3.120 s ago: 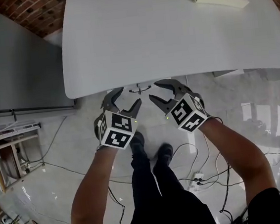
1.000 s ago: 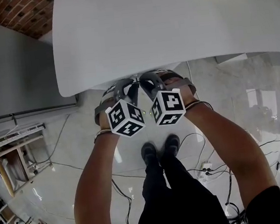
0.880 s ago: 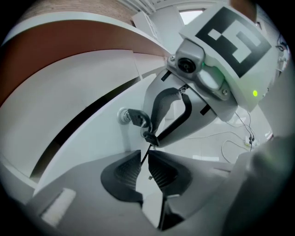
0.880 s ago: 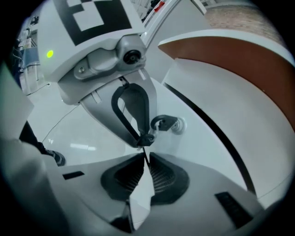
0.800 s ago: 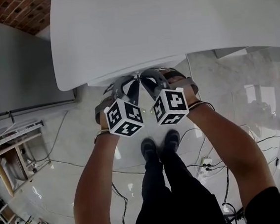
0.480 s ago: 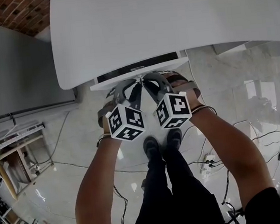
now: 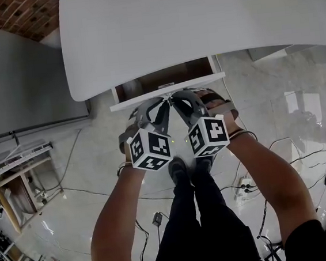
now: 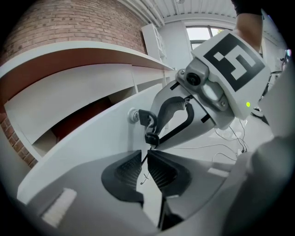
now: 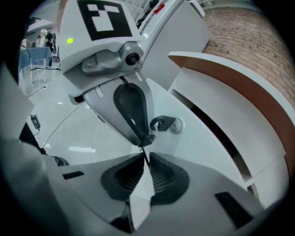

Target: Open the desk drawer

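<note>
White desk drawer (image 7: pixel 163 76) is partly out from under the white tabletop (image 7: pixel 186 20), with the red-brown inside showing. I'd call it roughly half open, not finished.

There's no handle on the front, only a small black key (image 8: pixel 145 119) sitting in the lock, with a thin dark cord (image 9: pixel 145 156) hanging off it. That's why both tools crowd the same spot.

The left hand-held gripper (image 8: pixel 146 156) is closed, pads pinched on that cord just below the key. The right hand-held gripper (image 9: pixel 146 159) is the same, closed on the cord, its tips touching the left's. The cord is too fine to tell how much bite either one has.

Both point down at the drawer front from the operator's side, so the pull runs straight along the slides. My worry is the cord slipping, or a skewed pull binding the drawer.
</note>
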Available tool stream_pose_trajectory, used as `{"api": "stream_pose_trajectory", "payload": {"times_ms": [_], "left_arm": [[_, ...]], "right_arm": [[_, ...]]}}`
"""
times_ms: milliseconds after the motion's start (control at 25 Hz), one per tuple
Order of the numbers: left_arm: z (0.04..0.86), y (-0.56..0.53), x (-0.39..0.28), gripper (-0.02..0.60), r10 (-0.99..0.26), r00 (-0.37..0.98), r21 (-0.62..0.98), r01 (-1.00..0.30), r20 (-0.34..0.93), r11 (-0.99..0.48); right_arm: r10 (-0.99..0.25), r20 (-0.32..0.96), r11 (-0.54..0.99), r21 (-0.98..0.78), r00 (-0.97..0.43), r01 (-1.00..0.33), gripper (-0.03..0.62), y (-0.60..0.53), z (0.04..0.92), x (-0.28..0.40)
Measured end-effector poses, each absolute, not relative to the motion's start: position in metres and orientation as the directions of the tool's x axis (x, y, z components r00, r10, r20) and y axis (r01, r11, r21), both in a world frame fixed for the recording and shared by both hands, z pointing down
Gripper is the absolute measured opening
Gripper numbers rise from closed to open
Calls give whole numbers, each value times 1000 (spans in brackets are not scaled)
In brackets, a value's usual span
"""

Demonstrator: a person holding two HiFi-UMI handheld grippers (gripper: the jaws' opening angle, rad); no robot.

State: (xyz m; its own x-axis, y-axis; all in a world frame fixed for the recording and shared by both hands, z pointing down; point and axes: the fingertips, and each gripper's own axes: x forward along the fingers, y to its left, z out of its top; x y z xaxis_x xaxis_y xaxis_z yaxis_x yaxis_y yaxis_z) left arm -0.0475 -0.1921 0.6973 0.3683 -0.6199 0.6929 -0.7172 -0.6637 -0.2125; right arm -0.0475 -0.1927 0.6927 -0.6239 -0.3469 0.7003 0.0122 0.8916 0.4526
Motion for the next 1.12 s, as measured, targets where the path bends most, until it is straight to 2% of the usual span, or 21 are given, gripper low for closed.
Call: {"api": "stream_pose_trajectory", "payload": {"times_ms": [640, 760, 880, 1120], "left_arm": [[699, -159, -39, 29, -615, 371, -203, -720, 695, -663], [686, -160, -42, 23, -619, 386, -173, -738, 684, -652], [661, -158, -55, 23, -654, 396, -161, -765, 645, -623], [624, -146, -96, 26, -719, 362, -161, -822, 593, -546]], "right_arm": [[-344, 692, 915, 398, -634, -62, 46, -161, 693, -37], [-308, 687, 934, 349, -658, -73, 87, -155, 678, -24], [-298, 665, 939, 331, -685, -87, 87, -154, 649, 1], [-356, 612, 921, 357, -706, -155, 94, -179, 598, 39]]}}
